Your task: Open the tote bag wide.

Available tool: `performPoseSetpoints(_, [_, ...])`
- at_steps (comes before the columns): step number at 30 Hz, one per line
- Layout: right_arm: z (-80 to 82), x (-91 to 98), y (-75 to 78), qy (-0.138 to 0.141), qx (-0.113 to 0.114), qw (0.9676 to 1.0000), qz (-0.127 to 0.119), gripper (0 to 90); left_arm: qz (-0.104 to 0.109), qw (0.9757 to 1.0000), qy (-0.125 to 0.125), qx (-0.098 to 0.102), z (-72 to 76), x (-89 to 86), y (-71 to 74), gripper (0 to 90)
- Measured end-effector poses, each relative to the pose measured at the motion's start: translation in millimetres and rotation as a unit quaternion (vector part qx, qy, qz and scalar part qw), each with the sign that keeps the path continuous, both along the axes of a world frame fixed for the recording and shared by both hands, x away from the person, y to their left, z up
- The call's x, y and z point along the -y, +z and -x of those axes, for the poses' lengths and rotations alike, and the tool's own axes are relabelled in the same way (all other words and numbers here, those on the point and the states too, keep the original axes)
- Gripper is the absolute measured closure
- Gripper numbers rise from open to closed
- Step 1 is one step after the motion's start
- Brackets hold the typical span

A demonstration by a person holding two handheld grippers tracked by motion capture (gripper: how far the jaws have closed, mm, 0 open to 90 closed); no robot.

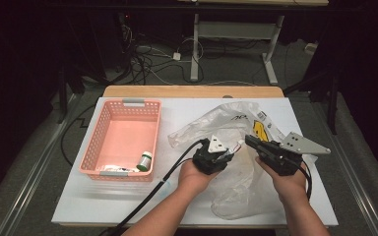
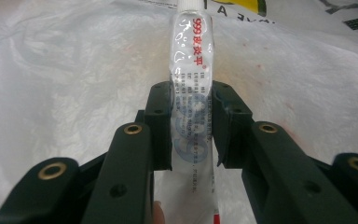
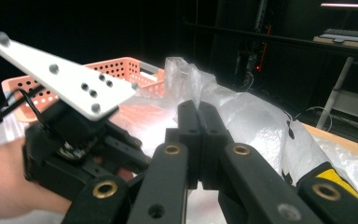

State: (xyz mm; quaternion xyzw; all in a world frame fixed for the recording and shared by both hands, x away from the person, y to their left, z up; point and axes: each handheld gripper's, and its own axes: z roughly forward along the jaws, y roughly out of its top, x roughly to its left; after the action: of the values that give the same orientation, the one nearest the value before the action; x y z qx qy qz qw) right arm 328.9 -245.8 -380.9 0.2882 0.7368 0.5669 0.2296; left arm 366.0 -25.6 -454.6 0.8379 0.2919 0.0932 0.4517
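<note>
Left gripper (image 2: pixel 191 126) clamped on a white tube (image 2: pixel 193 70), red print facing up, over the clear bag (image 1: pixel 236 147) near the table's (image 1: pixel 78 206) front edge; right gripper (image 3: pixel 199 119) jaws pressed together, pinching a fold of the bag, just beside the left; pink basket (image 1: pixel 123 142) at the table's left edge.

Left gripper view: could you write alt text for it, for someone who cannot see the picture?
Two black jaws of the left claw rise from the bottom edge and clamp a white tube with red print, which points straight up the frame. Behind it lies a crinkled clear plastic bag.
</note>
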Motion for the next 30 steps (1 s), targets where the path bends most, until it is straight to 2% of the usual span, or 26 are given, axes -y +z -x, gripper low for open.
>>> performPoseSetpoints(3, [-0.3,1.7,-0.1,-0.002,-0.001,1.0,-0.002,90.0,-0.003,1.0,0.003,0.004,-3.8,4.8,-6.8,69.0])
performPoseSetpoints(8, [-2.4,2.2,-1.7,-0.003,-0.005,1.0,-0.005,90.0,-0.018,0.9998,0.009,-0.003,-9.0,13.9,-18.7,68.9])
performPoseSetpoints(12, [-3.6,2.0,-3.6,-0.004,-0.009,0.9999,-0.003,90.0,-0.02,0.9996,0.017,-0.011,-13.5,18.3,-25.5,68.9])
performPoseSetpoints(18, [-3.3,3.9,-2.1,-0.004,-0.008,1.0,-0.005,90.0,-0.023,0.9995,0.016,-0.015,-14.9,20.8,-30.8,67.8])
performPoseSetpoints(21, [-4.0,5.1,-2.3,-0.005,-0.009,0.9999,-0.006,90.0,-0.007,0.9996,0.017,-0.021,-14.4,21.2,-30.0,56.0])
performPoseSetpoints(23, [-4.1,5.4,-2.8,-0.006,-0.009,0.9999,-0.007,90.0,-0.012,0.9997,0.013,-0.017,-12.4,20.0,-28.2,51.8])
performPoseSetpoints(25, [-3.8,6.0,-3.1,-0.006,-0.009,0.9999,-0.006,90.0,-0.009,0.9997,0.007,-0.022,-9.6,17.6,-26.9,46.8])
performPoseSetpoints(30, [-3.6,6.6,-2.6,-0.005,-0.008,0.9999,-0.005,90.0,0.016,0.9992,-0.011,-0.036,0.3,7.6,-26.3,38.5])
